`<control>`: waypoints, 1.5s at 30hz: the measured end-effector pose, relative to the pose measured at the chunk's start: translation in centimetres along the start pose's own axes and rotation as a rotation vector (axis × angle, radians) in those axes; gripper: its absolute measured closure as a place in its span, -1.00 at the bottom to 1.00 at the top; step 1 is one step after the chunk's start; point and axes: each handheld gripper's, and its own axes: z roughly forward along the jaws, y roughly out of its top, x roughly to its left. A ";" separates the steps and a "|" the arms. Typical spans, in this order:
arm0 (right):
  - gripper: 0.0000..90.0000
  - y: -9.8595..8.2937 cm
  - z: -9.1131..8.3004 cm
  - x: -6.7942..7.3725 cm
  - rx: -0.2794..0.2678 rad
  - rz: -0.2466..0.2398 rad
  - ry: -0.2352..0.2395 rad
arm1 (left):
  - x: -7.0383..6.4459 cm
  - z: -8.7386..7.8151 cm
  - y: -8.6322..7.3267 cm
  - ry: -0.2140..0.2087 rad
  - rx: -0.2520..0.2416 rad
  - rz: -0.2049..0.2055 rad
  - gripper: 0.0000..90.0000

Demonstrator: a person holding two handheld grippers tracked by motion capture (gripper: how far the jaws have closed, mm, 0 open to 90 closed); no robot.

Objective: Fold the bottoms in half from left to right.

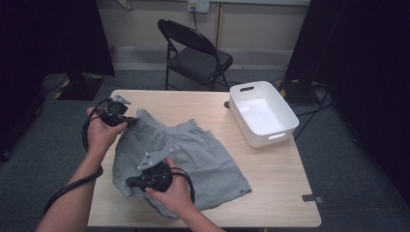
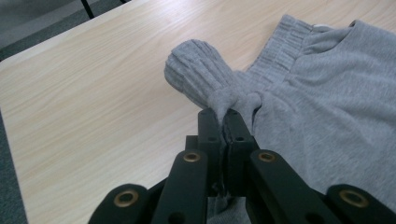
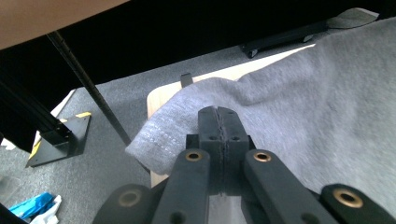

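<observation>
Grey sweat shorts (image 1: pixel 193 154) lie spread over the left and middle of the wooden table (image 1: pixel 270 174). My left gripper (image 1: pixel 131 121) is shut on the ribbed waistband corner (image 2: pixel 201 74), which bunches up above its jaws; the shorts (image 2: pixel 327 102) stretch off to the right. My right gripper (image 1: pixel 129 181) is shut on the hem of the left leg (image 3: pixel 163 140) near the table's front left edge, with the grey cloth (image 3: pixel 317 107) lifted slightly over the edge.
A white plastic bin (image 1: pixel 261 112) stands at the table's right back. A black folding chair (image 1: pixel 193 53) is behind the table. Cables trail from both grippers. Grey carpet (image 3: pixel 93 186) and a black stand foot (image 3: pixel 60 140) lie below the table's left edge.
</observation>
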 end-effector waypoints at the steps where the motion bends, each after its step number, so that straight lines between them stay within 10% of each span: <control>1: 1.00 -0.1 -0.2 -0.1 -0.002 0.001 -0.002 | -0.2 0.3 0.3 0.002 0.001 -0.002 0.96; 45: 1.00 -6.0 -10.0 -5.0 -0.065 0.100 -0.121 | -7.4 7.2 6.9 -0.022 -0.002 0.050 0.93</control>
